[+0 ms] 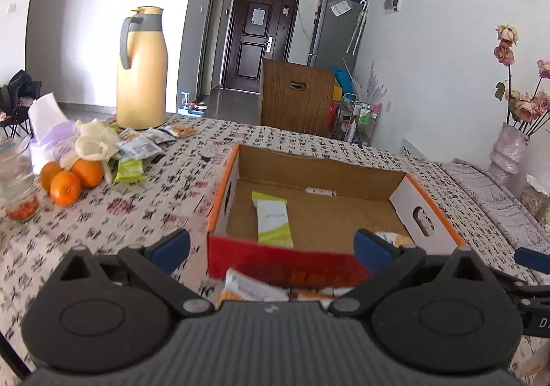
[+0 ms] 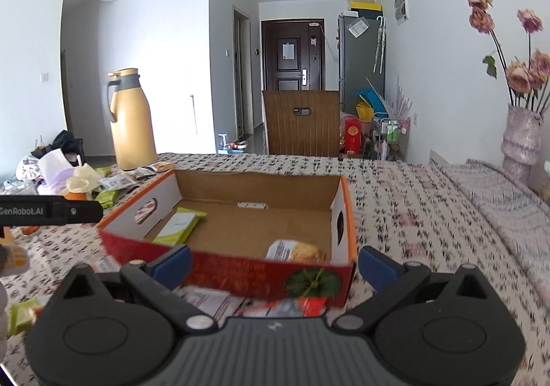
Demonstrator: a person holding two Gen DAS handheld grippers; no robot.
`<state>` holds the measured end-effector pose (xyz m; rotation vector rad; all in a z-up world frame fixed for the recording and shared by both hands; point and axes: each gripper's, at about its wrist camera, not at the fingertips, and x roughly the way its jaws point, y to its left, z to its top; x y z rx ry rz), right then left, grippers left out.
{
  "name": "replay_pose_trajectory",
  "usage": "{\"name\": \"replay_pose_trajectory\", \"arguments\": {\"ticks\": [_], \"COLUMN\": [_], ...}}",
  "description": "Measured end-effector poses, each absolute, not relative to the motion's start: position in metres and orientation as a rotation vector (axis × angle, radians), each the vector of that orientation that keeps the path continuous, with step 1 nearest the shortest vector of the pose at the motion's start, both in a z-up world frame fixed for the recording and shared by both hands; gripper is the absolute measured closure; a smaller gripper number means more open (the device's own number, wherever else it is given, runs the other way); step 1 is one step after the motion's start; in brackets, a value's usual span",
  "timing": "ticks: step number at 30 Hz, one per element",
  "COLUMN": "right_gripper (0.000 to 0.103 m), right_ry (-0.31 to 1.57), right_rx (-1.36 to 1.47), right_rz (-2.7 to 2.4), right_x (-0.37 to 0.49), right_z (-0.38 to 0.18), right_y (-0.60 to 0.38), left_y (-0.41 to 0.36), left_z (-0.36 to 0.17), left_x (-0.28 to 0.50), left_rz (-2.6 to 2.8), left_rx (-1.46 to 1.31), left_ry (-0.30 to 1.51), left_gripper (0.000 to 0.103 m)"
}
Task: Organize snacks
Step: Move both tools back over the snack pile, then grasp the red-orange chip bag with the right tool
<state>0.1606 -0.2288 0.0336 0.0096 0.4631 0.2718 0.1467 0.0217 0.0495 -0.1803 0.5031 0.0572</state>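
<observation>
We are holding both grippers spread wide and empty, just short of the red near wall of the cardboard box (image 1: 309, 193).

At the left edge of the left wrist view, three oranges (image 1: 70, 176) are sitting beside a loose heap of snack packets (image 1: 144, 145) in front of the yellow thermos (image 1: 141, 69), in the upper left. That heap is lying well apart from the left gripper (image 1: 271, 243), up and to the left of it, so we judge this hand the nearer one for fetching from it.

Moving right, a green-and-white bar (image 1: 273, 222) is lying inside the box, its long axis running away from us, near the left wall. In the right wrist view an orange-and-white packet (image 2: 297, 252) is resting in the box's near right corner, just above the right gripper (image 2: 275, 264). More packets (image 2: 209, 300) are lying on the tablecloth right below the fingertips; these are the closest to either hand.
</observation>
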Motion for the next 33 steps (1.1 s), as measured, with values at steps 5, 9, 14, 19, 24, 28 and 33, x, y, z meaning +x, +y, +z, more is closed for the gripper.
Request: {"name": "replay_pose_trajectory", "arguments": {"ticks": [5, 9, 14, 19, 24, 28, 33], "right_gripper": [0.000, 0.000, 0.000, 0.000, 0.000, 0.000, 0.000], "right_ry": [0.465, 0.475, 0.481, 0.500, 0.508, 0.511, 0.510], "right_rx": [0.023, 0.055, 0.062, 0.063, 0.068, 0.064, 0.054], "right_rz": [0.254, 0.239, 0.217, 0.213, 0.217, 0.216, 0.203], "right_x": [0.133, 0.116, 0.096, 0.087, 0.088, 0.090, 0.096], "right_z": [0.024, 0.018, 0.009, 0.001, -0.001, -0.001, 0.001], "right_y": [-0.232, -0.236, -0.240, -0.239, -0.236, -0.234, -0.230], "left_y": [0.022, 0.021, 0.025, 0.027, 0.026, 0.026, 0.030], "left_z": [0.039, 0.026, 0.010, 0.000, -0.001, -0.001, 0.001], "left_x": [0.119, 0.104, 0.086, 0.073, 0.068, 0.068, 0.067], "left_rz": [0.054, 0.044, 0.048, 0.045, 0.038, 0.043, 0.053], "left_rx": [-0.157, -0.127, -0.122, -0.111, -0.095, -0.095, -0.102], "left_ry": [0.496, 0.502, 0.505, 0.496, 0.492, 0.485, 0.479], "left_gripper": [0.000, 0.000, 0.000, 0.000, 0.000, 0.000, 0.000]}}
